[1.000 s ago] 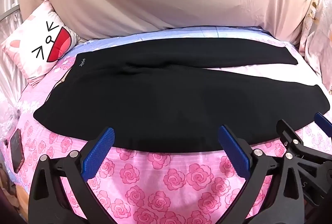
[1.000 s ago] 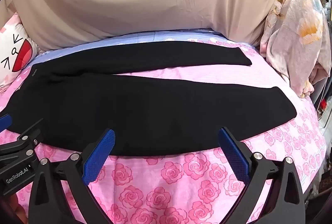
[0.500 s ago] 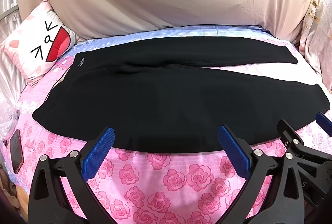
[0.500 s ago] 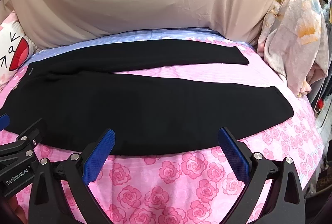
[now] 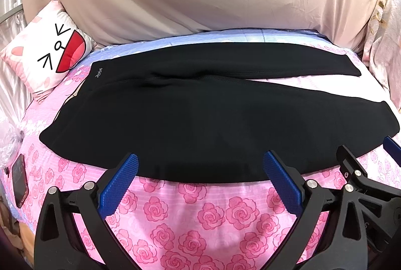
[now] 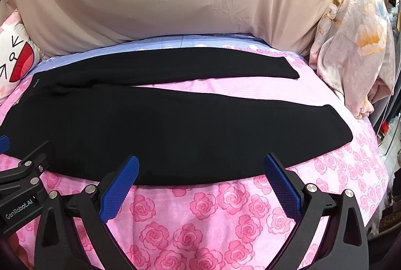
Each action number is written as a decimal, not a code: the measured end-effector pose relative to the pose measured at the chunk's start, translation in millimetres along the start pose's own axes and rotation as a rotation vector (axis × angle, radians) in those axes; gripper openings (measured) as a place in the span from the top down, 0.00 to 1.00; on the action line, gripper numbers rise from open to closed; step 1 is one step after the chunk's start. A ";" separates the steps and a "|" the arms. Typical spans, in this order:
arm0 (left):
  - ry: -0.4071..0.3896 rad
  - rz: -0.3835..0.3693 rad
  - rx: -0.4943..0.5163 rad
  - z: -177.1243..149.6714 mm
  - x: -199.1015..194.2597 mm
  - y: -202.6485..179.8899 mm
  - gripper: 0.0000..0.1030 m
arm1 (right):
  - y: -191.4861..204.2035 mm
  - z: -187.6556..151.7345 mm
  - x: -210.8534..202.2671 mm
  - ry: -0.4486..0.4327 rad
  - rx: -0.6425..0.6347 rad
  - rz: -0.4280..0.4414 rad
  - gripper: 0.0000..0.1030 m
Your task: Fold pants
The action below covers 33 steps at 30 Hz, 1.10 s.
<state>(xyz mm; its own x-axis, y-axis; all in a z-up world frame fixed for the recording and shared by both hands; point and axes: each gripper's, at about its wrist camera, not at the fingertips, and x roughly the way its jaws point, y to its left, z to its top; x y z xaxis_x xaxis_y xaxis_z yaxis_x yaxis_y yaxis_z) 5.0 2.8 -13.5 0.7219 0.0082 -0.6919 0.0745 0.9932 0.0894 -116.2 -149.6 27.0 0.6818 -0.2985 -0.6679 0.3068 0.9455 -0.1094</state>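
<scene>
1. Left wrist view: my left claw [image 5: 200,177] hangs with its two blue pads spread wide apart and nothing between them, just short of the near edge of the pants [image 5: 213,124].
2. The pants lie flat on the bed [image 5: 200,207], black against the pink rose sheet. The waistband is toward the cartoon pillow [image 5: 50,54] on the left, and both legs run off to the right with a strip of sheet showing between them.
3. A phone [image 5: 20,179] lies at the left edge of the bed, well apart from the pants. My other claw pokes in at the right edge of this view.
4. Right wrist view: my right claw [image 6: 200,177] is spread open as well, empty, and close to the near leg's edge without touching it.
5. From here the far leg ends short of a bundle of flowered bedding [image 6: 351,44] on the right, and the near leg's cuff reaches further right.
6. My judgement on progress: the pants are laid out and smoothed, but no fold is made. Bringing one leg over the other and then folding the length is all left to do.
</scene>
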 end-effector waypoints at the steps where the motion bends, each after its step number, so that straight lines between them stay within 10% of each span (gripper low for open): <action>1: 0.001 0.000 -0.001 -0.1 -0.1 0.0 0.05 | -0.9 -0.1 0.5 0.002 0.000 0.002 0.05; 33: 0.004 0.004 0.002 1.4 -1.7 -1.1 0.05 | 1.4 -6.2 7.0 0.008 0.009 0.002 0.05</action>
<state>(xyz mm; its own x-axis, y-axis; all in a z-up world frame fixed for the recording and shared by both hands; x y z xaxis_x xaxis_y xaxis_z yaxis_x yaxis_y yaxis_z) 4.7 1.5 -11.4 0.7193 0.0124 -0.6946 0.0732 0.9929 0.0934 -115.1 -149.5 17.6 0.6771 -0.2960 -0.6737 0.3115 0.9448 -0.1019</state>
